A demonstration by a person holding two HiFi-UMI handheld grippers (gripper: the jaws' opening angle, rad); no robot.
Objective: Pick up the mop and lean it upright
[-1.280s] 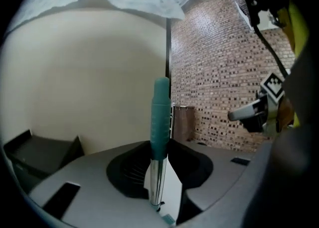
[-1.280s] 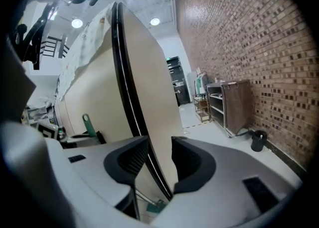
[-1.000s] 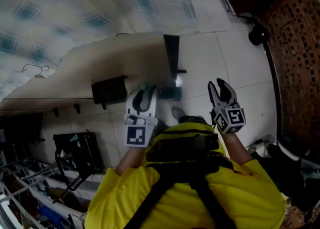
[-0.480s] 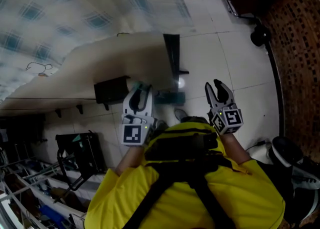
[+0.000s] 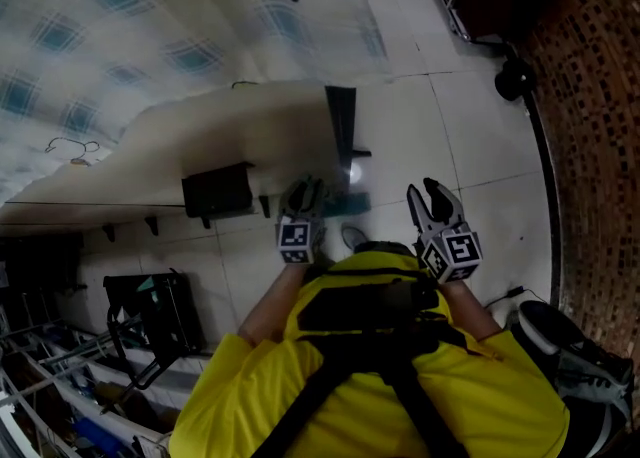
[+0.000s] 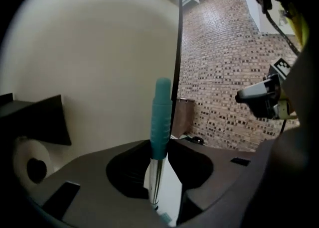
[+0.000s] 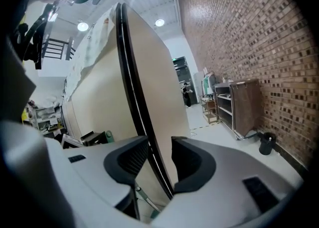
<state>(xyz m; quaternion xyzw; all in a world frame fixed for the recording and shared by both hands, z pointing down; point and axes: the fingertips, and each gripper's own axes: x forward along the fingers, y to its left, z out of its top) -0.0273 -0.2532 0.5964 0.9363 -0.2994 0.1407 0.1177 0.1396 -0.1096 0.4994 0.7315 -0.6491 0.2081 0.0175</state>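
A tall beige panel (image 5: 230, 126) fills the upper left of the head view, with tiled floor (image 5: 440, 136) and a brick wall (image 5: 600, 96) to its right and a black box (image 5: 215, 189) at centre left. The mop handle (image 6: 160, 117) stands upright at centre, its chrome shaft between the left hand-held gripper's (image 6: 162, 162) parted jaws, a gap showing on its right. The right hand-held gripper (image 7: 159, 147) is open and empty, lower right of the handle.

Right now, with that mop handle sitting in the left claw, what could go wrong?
The mop handle stands between the left gripper's jaws with a gap showing on one side, so it may tip away.
The tiled floor looks glossy; the mop's lower end could slide out once leaned on the beige panel.
The right gripper is open and empty: no backup.
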